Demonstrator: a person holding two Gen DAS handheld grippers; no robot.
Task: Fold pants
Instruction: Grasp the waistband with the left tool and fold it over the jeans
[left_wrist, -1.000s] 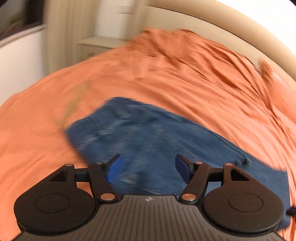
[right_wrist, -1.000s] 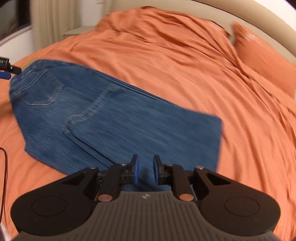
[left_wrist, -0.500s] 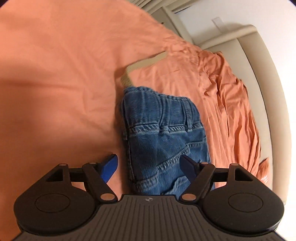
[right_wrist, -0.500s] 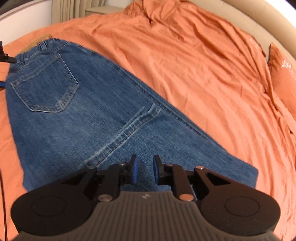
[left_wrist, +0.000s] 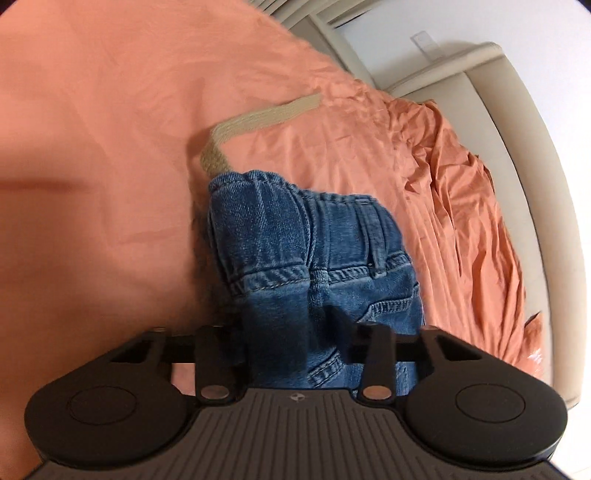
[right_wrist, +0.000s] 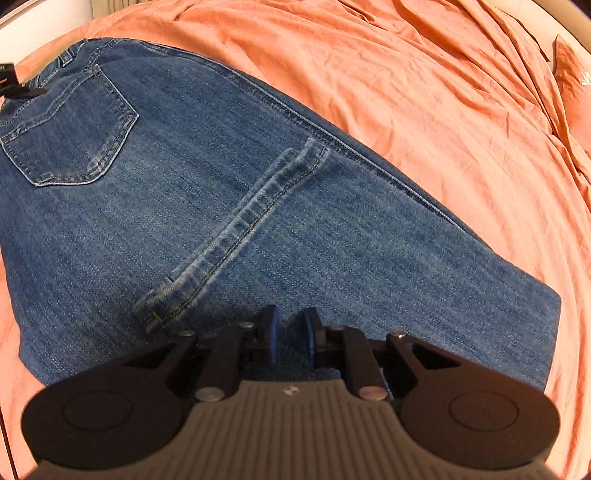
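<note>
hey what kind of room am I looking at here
Most likely a bedroom. The jeans lie on a bed spread with an orange sheet, a matching pillow sits at its far side, and a padded beige headboard curves around it.

readable text: none in either view
brand names: none legible
numbers: none
gripper body mark: a small round emblem sits on the ribbed grey housing of the left gripper (left_wrist: 288, 339), at its top centre edge; too small to read as letters
second emblem: the same kind of small mark on the ribbed housing of the right gripper (right_wrist: 290, 334), also unreadable
pants (right_wrist: 258, 206): stitching only on the back pocket, no label or tag with writing visible
pillow (right_wrist: 576, 92): a faint pale mark near the right edge of the bed, shape unclear, not legible
</note>
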